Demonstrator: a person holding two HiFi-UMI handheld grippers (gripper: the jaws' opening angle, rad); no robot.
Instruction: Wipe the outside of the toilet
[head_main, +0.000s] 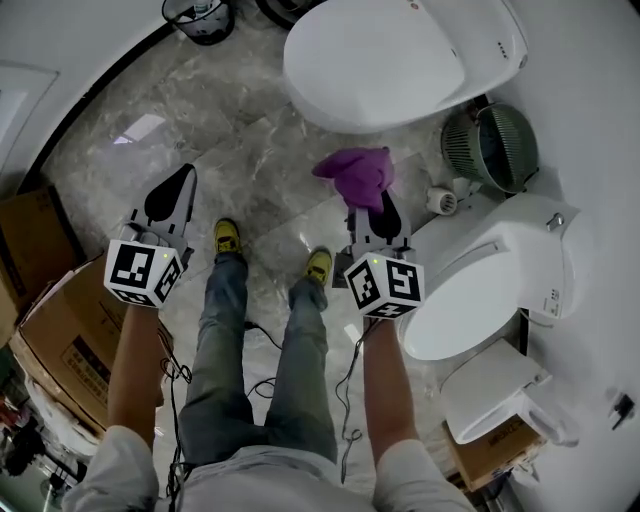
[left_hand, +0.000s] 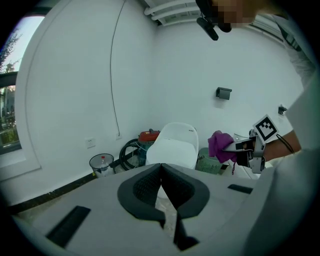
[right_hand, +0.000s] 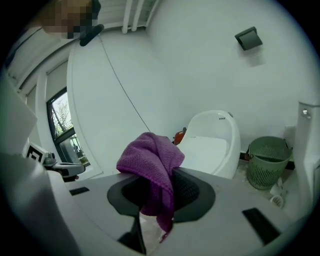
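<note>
Your right gripper (right_hand: 159, 192) is clamped on a purple knit cloth (right_hand: 152, 160) that droops over its jaws. Your left gripper (left_hand: 161, 175) has its jaws pressed together, with nothing between them. The smooth white oval toilet (head_main: 390, 60) stands ahead, lid down, rounded front towards you. Beside it is a ribbed green basket (head_main: 492, 145). The wire bin (left_hand: 96, 169) holds a bottle (left_hand: 103, 160).
</note>
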